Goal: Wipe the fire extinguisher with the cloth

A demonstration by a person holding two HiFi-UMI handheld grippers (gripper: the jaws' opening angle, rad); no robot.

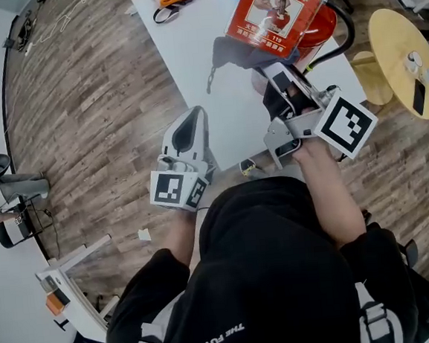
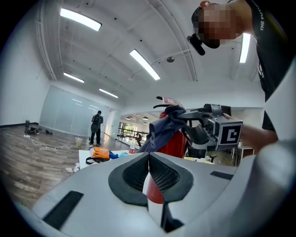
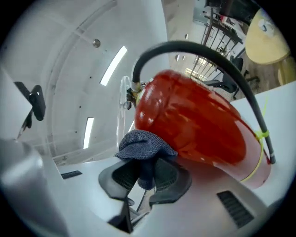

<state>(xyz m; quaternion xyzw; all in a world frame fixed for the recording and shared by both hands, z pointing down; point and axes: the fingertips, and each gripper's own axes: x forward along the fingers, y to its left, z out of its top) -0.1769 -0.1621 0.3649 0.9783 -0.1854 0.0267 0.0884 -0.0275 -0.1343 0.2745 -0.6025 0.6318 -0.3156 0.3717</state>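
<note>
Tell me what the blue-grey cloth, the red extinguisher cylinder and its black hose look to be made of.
Blue-grey cloth: woven or knitted fabric, matte; a fine ribbed texture shows and it folds softly.
Red extinguisher cylinder: probably painted metal, glossy; bright highlights glint on its smooth curve.
Black hose: likely rubber, dull; it bends in one smooth arc without kinking.

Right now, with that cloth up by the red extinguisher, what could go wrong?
The fire extinguisher stands unsteadied: the left gripper is away from it, so a firm wipe might tip it. The right gripper pinches only a fold of the cloth, which could slip out. The clear sign stand beside the extinguisher might get knocked.
</note>
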